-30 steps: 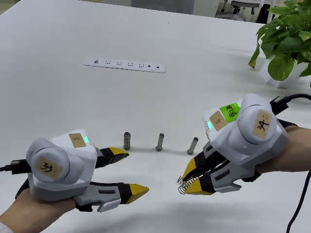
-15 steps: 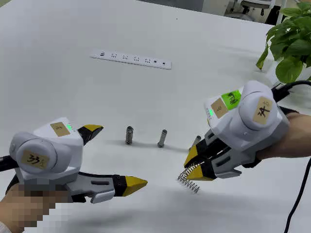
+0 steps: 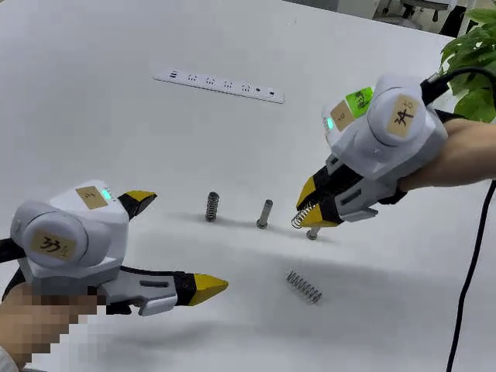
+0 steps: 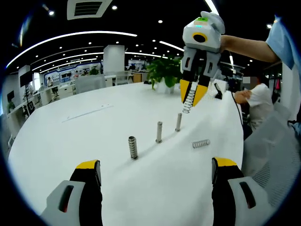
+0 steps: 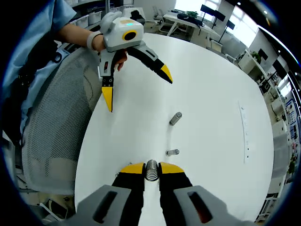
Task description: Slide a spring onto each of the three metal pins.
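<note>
Head view: right hand-held gripper (image 3: 304, 215) pinches spring (image 3: 298, 220) over end pin (image 3: 312, 232); left hand-held gripper (image 3: 189, 239) spread, well clear.

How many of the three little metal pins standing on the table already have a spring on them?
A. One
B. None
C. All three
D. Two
A: only the left pin carries a fitted spring; the middle pin and the right pin are bare, and the right gripper grips a held spring near the right pin.
</note>
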Motion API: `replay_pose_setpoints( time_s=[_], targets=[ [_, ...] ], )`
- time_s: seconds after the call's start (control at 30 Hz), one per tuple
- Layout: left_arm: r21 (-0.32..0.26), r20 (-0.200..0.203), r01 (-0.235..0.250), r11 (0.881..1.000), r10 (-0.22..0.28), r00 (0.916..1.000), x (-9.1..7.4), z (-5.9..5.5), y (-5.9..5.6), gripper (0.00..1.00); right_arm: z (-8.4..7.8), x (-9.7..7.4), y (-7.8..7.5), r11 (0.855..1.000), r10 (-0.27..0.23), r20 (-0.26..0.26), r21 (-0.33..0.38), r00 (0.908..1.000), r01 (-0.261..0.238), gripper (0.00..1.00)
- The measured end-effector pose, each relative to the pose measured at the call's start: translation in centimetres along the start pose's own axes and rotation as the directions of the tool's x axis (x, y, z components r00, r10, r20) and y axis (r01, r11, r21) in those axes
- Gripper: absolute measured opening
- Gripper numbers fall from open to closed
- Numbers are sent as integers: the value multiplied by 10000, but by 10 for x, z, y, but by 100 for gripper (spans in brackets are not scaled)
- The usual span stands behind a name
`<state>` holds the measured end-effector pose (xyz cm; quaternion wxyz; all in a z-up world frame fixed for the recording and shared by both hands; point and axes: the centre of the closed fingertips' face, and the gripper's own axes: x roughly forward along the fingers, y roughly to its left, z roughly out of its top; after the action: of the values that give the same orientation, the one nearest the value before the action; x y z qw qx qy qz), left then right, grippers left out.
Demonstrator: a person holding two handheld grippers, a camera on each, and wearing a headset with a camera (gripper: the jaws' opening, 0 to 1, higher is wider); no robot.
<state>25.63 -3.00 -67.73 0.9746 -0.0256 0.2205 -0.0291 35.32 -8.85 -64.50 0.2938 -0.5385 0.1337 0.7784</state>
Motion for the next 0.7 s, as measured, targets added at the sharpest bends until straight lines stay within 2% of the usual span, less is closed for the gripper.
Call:
replay_pose_setpoints(
  time_s=[0.1, 0.13, 0.17, 0.2, 0.57, 0.7],
  targets=[
    [100, -79, -100, 9999, 101, 9999, -1, -3, 1, 95, 3, 3, -10, 9998, -13, -137, -180, 9999, 11, 12],
    [81, -103, 19, 10000, -18, 9999, -1, -4, -1, 92, 4, 4, -13, 9998, 5, -161, -202, 9999, -8, 12],
    [-191, -157, 162, 9997, -165, 9997, -1, -5, -3, 90, 5, 6, -16, 9997, 40, -184, -254, 9998, -45, 12],
    [-147, -124, 123, 9998, -125, 9998, -1, -5, -2, 88, 6, 7, -17, 9996, 57, -208, -277, 9998, -63, 12],
    [-251, -24, 6, 9997, -6, 10000, -1, -2, 0, 84, 12, 17, -28, 9979, 242, -525, -593, 9983, -274, 12],
    [-233, 5, 23, 9997, -23, 10000, -2, -1, 0, 79, 12, 20, -31, 9971, 237, -671, -708, 9975, -285, 12]
  ],
)
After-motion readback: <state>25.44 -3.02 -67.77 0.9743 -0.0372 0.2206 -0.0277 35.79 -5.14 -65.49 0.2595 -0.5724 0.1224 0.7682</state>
